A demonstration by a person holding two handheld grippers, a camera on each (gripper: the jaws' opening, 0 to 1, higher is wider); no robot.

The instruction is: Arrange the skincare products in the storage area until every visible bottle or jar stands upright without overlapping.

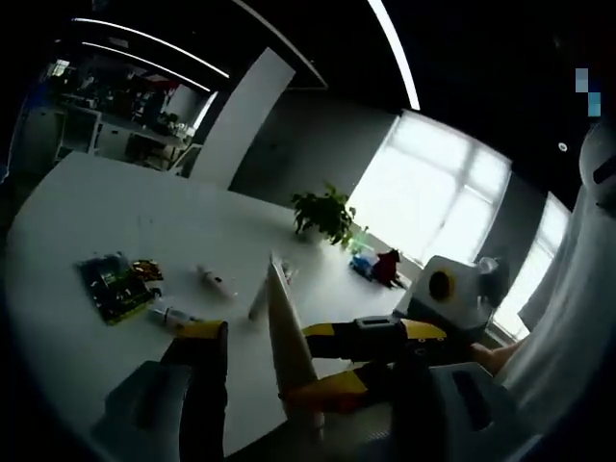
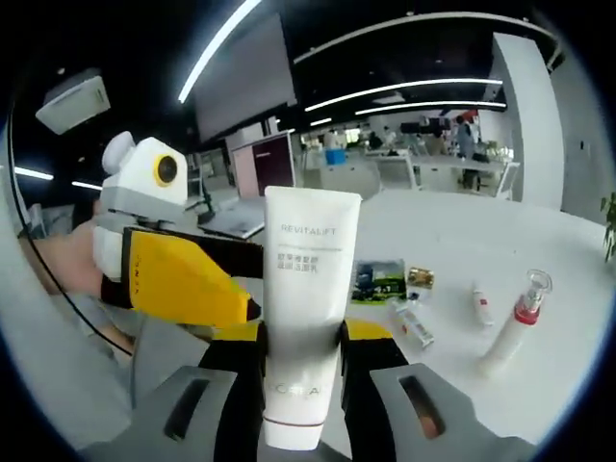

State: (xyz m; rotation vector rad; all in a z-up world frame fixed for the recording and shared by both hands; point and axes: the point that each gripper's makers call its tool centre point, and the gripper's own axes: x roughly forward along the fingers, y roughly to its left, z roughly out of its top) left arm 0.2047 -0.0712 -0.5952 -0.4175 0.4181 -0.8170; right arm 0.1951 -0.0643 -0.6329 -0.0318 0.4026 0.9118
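- Between the right gripper's (image 2: 300, 345) jaws, a white Revitalift tube (image 2: 306, 298) is clamped, printed face readable in the right gripper view.
- The left gripper view catches that tube (image 1: 287, 339) edge-on, over the white table (image 1: 96, 212).
- Left gripper (image 1: 255, 332) spread apart, holding nothing.
- On the table lie a green packet (image 2: 378, 281), small tubes (image 2: 416, 322) and a red-collared pump bottle (image 2: 517, 322).

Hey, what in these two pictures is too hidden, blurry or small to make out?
- White Revitalift tube, right gripper view: its sides sit behind the right gripper's fingers.
- Green packet: its print is too small to read.
- Small items beside the packet, left gripper view: dim and blurred.
- Left gripper: the right gripper crosses it, so its grip is unclear.
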